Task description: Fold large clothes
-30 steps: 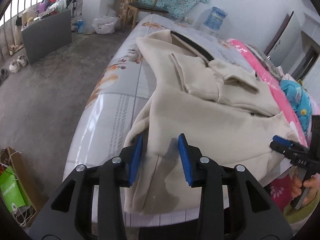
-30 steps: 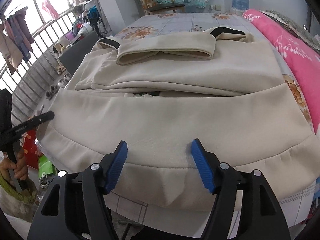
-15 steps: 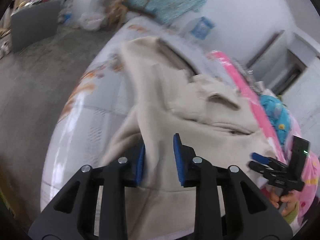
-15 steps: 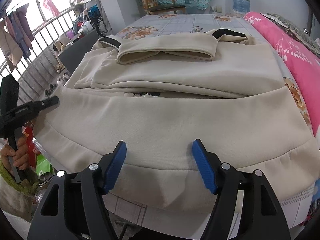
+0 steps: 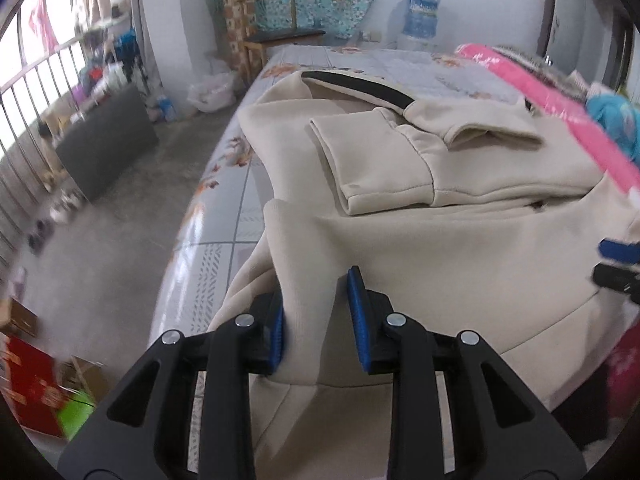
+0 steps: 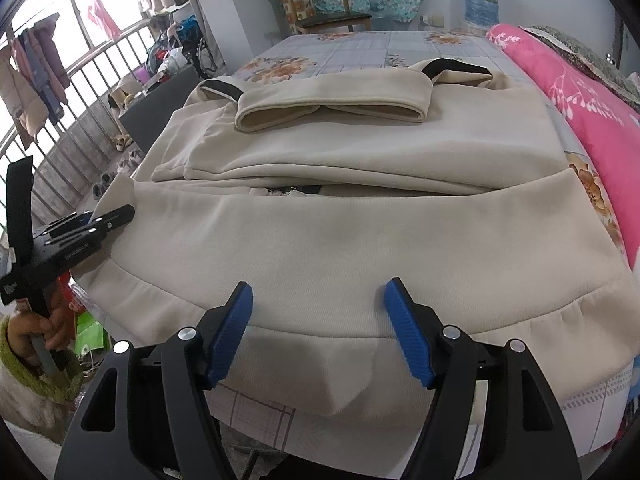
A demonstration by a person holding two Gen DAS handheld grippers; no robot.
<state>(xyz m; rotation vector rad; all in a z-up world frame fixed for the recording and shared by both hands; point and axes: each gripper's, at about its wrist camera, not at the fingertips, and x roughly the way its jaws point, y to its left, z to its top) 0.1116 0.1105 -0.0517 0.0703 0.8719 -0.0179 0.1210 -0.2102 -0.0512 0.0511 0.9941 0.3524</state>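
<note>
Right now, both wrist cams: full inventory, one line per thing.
Cream garment: 1, partly folded, spread on the bed, hem at near edge.
Bed: 1, grey floral sheet.
Pink quilt: 1, along bed's right side.
Wooden chair: 1, brown, beyond bed.
Water jug: 1, blue, by far wall.
Left gripper: black, blue pads, hem corner bunched between its fingers.
Right gripper: black, blue pads, open over hem.
</note>
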